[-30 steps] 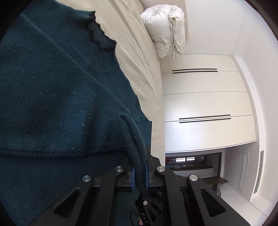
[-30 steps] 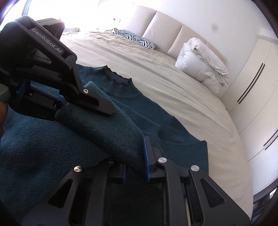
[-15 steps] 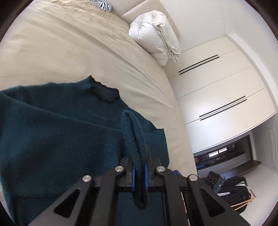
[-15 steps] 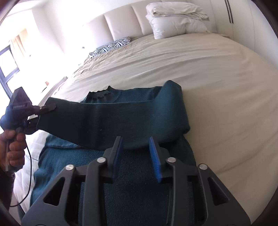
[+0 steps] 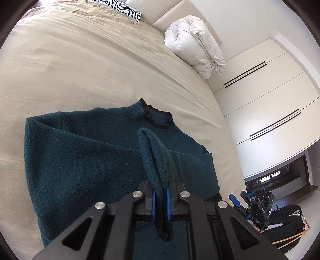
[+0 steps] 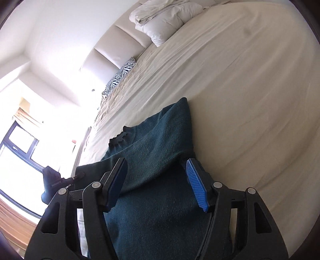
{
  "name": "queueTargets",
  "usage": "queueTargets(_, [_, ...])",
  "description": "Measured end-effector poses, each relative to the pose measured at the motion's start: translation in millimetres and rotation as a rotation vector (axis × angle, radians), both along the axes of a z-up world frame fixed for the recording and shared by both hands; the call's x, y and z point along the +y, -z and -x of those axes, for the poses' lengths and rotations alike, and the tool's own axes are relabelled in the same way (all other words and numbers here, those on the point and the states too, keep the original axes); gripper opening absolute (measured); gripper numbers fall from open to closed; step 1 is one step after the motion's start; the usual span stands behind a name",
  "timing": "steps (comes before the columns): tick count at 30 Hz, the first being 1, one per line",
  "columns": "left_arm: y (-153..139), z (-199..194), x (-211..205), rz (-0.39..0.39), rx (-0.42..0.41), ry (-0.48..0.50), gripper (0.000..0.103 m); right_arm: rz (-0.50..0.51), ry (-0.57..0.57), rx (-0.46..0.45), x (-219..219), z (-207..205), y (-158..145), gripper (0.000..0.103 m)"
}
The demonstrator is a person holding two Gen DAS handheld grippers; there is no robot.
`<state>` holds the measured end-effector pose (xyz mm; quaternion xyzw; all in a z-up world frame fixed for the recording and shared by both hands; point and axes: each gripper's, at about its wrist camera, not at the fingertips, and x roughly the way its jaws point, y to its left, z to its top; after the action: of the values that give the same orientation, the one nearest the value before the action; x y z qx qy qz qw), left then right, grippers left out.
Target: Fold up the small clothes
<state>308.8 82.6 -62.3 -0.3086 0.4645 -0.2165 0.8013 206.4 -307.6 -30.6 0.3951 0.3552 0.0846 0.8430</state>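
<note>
A dark teal knit sweater (image 5: 84, 160) lies on the beige bed (image 5: 80, 66), collar (image 5: 158, 118) toward the headboard. My left gripper (image 5: 160, 202) is shut on the ribbed cuff of a sleeve (image 5: 154, 154), which sticks up between the blue pads. In the right wrist view the sweater (image 6: 158, 164) lies with a sleeve folded across its body. My right gripper (image 6: 158, 184) is open and empty above it, pads (image 6: 195, 186) wide apart. The left gripper's body (image 6: 54, 180) shows at the left there.
A folded white duvet (image 5: 198, 48) and a zebra-print pillow (image 5: 124, 10) sit at the head of the bed. White wardrobe doors (image 5: 266, 108) stand on the right. A window (image 6: 18, 148) is on the left. Dark bags (image 5: 284, 226) lie on the floor.
My right gripper has let go of the sleeve, opened wide and drawn back. My left gripper has pulled the sleeve cuff back across the sweater and lifted away.
</note>
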Motion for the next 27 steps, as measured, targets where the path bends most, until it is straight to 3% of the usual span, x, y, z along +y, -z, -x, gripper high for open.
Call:
queueTargets(2, [8,-1,2,-0.002,0.016,-0.008,0.008,-0.113,-0.025,0.03,-8,-6,12,0.06])
queueTargets(7, [33,-2,8,-0.006,0.061,-0.028,0.008,-0.229,-0.071,0.081,-1,-18,38,0.061])
queueTargets(18, [50,2,33,-0.003,0.071,-0.081,0.008,-0.338,-0.023,0.117,7,-35,65,0.061])
queueTargets(27, [60,5,39,0.01,0.08,-0.097,0.008,-0.343,-0.028,0.132,8,-31,64,0.062])
